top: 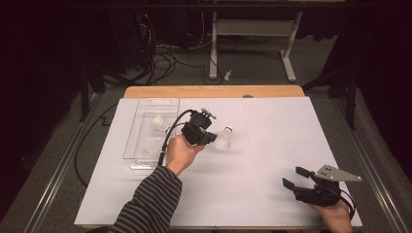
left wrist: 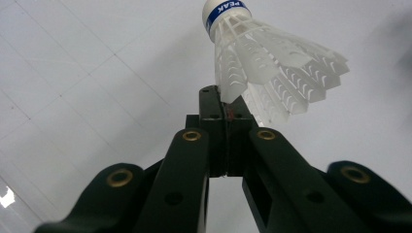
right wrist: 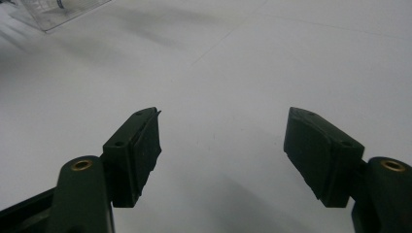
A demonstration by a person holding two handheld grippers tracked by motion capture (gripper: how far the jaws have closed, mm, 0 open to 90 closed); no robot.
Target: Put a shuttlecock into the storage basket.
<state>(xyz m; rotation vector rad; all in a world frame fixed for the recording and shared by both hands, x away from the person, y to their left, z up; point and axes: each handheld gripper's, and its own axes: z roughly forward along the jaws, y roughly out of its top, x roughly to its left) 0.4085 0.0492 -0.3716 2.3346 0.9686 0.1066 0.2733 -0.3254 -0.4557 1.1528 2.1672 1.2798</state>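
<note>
One shuttlecock (left wrist: 262,63) hangs above the white table (top: 272,145), its feather skirt pinched between the closed jaws of the left gripper (top: 214,137), just right of the clear tray (top: 141,162). At least one more appears to lie inside that tray, though glare obscures it. Right gripper (top: 295,176) rests wide open and empty near the table's front edge. Judged stage: mid-transfer, placement remaining.

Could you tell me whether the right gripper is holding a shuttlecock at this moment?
No, the right gripper has its jaws wide apart over the bare white table with nothing between them.
</note>
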